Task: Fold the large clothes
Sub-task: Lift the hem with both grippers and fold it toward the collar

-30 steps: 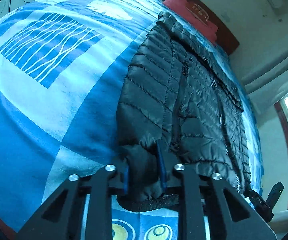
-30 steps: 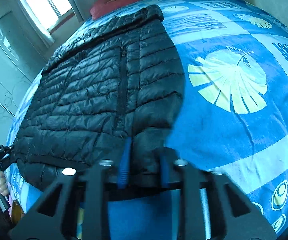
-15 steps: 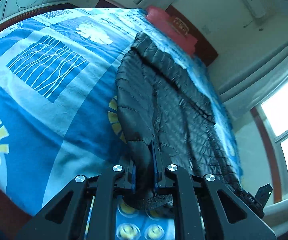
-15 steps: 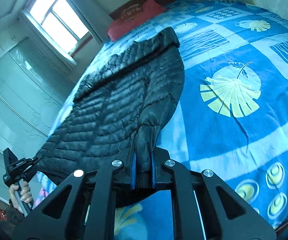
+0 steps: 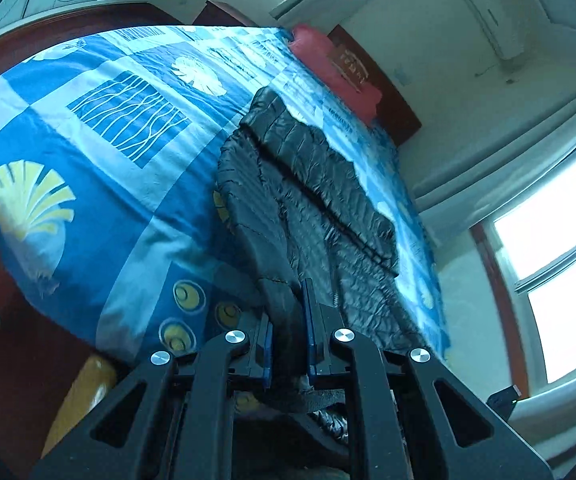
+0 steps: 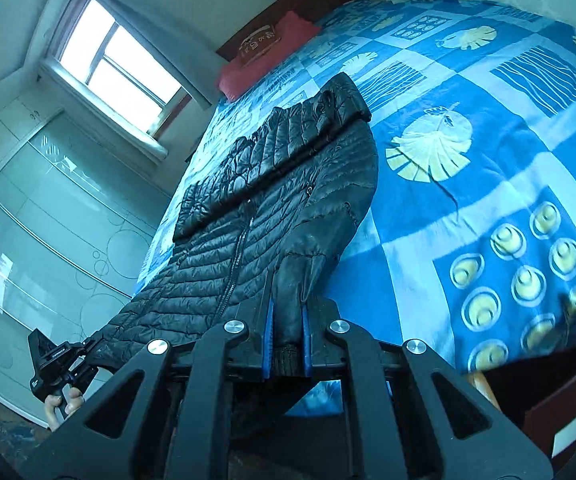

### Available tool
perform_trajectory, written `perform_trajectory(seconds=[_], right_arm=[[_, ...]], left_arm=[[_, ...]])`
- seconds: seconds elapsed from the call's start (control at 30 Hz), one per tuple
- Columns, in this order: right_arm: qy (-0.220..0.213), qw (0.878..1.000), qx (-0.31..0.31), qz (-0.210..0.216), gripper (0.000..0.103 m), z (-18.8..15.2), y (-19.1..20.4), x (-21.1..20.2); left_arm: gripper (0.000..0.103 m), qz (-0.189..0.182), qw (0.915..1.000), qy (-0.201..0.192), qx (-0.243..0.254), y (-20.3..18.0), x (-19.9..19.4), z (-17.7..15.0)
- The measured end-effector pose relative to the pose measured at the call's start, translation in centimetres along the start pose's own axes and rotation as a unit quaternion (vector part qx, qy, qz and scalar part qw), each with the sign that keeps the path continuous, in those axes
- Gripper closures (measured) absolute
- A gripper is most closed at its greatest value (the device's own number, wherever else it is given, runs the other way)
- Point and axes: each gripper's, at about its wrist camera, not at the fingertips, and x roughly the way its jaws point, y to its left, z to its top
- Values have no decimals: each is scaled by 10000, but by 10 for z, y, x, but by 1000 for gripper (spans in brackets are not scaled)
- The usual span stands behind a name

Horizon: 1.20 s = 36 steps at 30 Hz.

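Note:
A black quilted puffer jacket [image 5: 307, 184] lies lengthwise on a bed with a blue patterned cover [image 5: 100, 184]. My left gripper [image 5: 288, 320] is shut on a fold at the jacket's near end, and that end hangs raised off the cover. In the right wrist view the jacket [image 6: 280, 184] stretches toward the pillow. There my right gripper [image 6: 287, 320] is shut on a sleeve cuff with a ribbed band. The left gripper [image 6: 54, 364], held by a hand [image 6: 62, 402], grips the jacket's far lower corner.
A red pillow [image 6: 264, 60] leans on the dark wooden headboard [image 6: 288, 4]. A bright window [image 6: 116, 64] and glass wardrobe doors [image 6: 48, 220] stand along one side of the bed. The bed cover's near edge [image 5: 128, 344] drops to a dark floor, with a yellow object [image 5: 84, 392] beneath.
Both grippers have risen and drawn back from the bed, lifting the jacket's near end. Their jaws have pinched tighter on the fabric. More of the room shows.

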Motion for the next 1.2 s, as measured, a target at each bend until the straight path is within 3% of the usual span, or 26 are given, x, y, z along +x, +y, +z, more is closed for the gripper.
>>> perform_trajectory(seconds=[0.33,0.6,0.83,1.0,1.2], right_arm=[[-308,9986,113,425,93,7,5,-18],[-513,9952,42,836,93,49,21,-9],[-443,9904,0,1310,93,134,47,41],[-426,9908,142,1273,93,202,49,104],[-293,9912,444,1212,93,266,42,190]], left_arm=[[92,-198,9993,-318,50,-6,-24,2],[92,-422,9973,-356,480,-29,-7,43],[92,-540,9968,-110,572,-48,45,115],[92,-464,9966,-189,660,-59,94,164],[92,-241,9987,-92,444,-55,188,231]])
